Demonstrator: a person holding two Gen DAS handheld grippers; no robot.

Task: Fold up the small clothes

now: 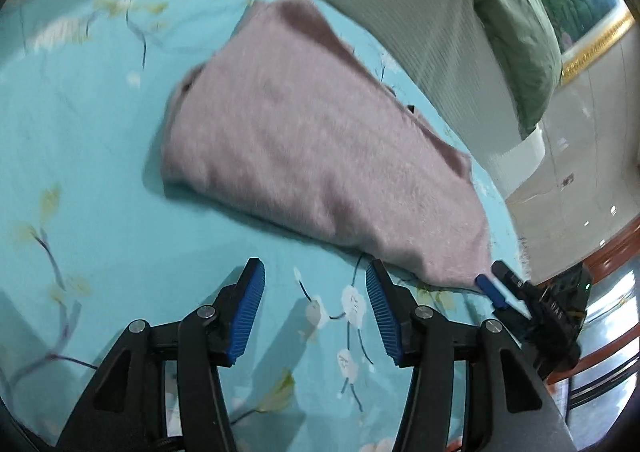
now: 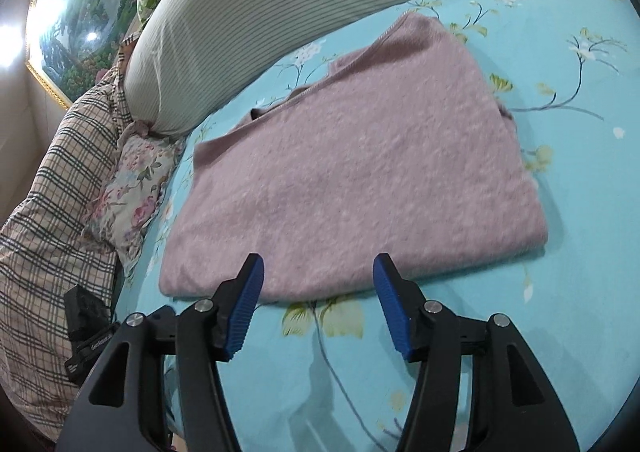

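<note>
A fuzzy pink garment point(image 1: 304, 147) lies folded flat on the teal floral bedsheet point(image 1: 88, 179). In the left wrist view my left gripper point(image 1: 315, 266) is open above bare sheet, just short of the garment's near edge, with nothing between its blue pads. My right gripper point(image 1: 496, 282) shows at the lower right of that view, by the garment's near corner. In the right wrist view the garment point(image 2: 360, 171) fills the middle. There my right gripper point(image 2: 319, 260) stands open at its near edge, and the fingers grip no cloth.
A striped bolster point(image 2: 248, 19) lies along the far side of the bed, with a green pillow point(image 1: 516, 31) on it. A plaid quilt point(image 2: 52, 191) and a floral cushion point(image 2: 128, 187) lie left of the garment. A framed painting point(image 2: 80, 31) hangs behind. Shiny floor point(image 1: 592, 179) lies beyond the bed's edge.
</note>
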